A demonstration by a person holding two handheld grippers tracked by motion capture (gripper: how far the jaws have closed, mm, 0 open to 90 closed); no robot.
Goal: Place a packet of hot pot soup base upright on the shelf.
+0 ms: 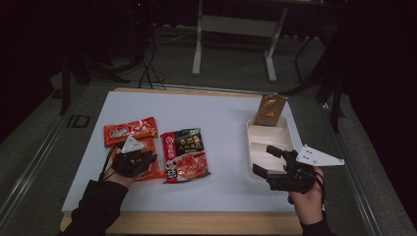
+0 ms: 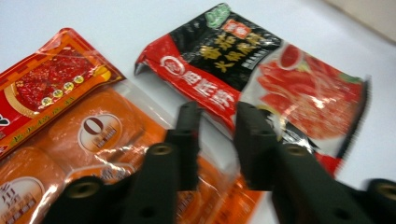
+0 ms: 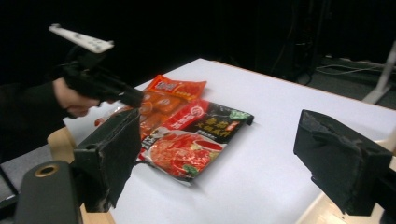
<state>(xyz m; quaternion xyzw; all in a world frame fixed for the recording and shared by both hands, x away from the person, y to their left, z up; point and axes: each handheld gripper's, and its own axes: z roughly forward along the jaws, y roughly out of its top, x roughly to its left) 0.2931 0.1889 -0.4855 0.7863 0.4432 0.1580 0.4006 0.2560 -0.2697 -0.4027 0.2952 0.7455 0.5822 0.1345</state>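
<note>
Hovering over the orange packet (image 2: 93,140) — left gripper (image 2: 217,135) hides its corner.

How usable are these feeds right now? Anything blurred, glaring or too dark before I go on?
High view: dim, surroundings nearly black, white table evenly lit, packet print unreadable. Left gripper view: soft motion blur on the left gripper and glare streaks on the orange packet; the red-and-black packet reads better. Right gripper view: right gripper near and out of focus, background black.
</note>
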